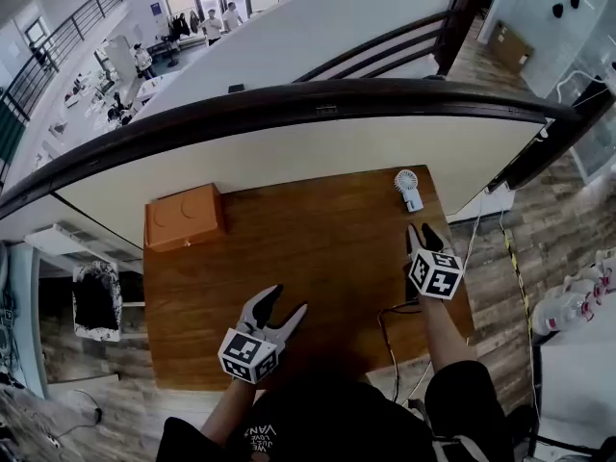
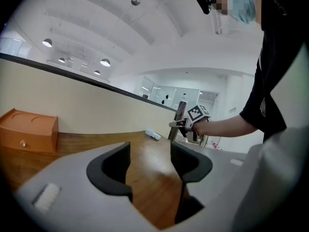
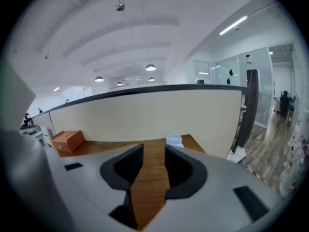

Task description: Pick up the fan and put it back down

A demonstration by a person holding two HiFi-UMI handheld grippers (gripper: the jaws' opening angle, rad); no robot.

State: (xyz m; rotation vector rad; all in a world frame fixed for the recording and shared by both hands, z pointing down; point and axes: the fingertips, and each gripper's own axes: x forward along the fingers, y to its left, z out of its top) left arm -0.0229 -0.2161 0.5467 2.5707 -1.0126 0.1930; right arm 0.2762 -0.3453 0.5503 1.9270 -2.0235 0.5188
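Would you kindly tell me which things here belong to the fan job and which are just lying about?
Job: fan, at the far right corner of the table; right claw, open and empty, nearest it.
Lying about: orange box, at the far left; left claw, open and empty, idle.

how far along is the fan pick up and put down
Done: unclear; the fan lies on the table, which fits before the lift or after the set-down. In hand: nothing; the right gripper, just short of it, and the left gripper are open and empty. Left: if unlifted, grasp, lift, replace.
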